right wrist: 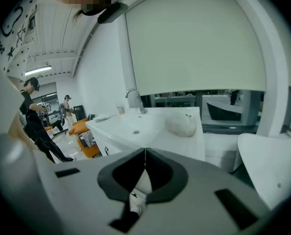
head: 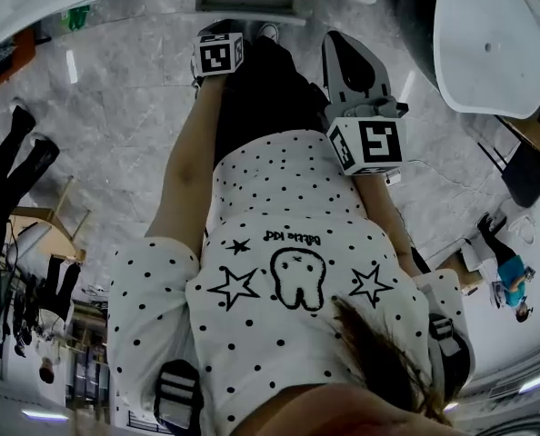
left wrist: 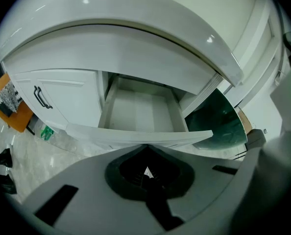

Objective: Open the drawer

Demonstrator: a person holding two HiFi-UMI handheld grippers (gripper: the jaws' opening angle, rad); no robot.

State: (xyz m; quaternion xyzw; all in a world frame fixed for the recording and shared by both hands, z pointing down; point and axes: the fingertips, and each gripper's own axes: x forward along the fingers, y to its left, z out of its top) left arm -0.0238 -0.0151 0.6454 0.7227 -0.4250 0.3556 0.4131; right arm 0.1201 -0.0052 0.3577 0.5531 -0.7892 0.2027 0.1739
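The drawer [left wrist: 140, 114] stands pulled out beneath the counter [left wrist: 135, 18], the task apparently done, with the left tool [left wrist: 148, 153] and right tool [right wrist: 145, 151] both pressed together, holding nothing.

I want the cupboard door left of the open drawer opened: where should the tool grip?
The black bar handle on the cupboard door, from the front: it runs upright and stands proud of the panel, so jaws close across it.

White drawer [left wrist: 135, 112], grey veined floor [head: 125, 107], white shirt [head: 288, 198] (black dots and stars)
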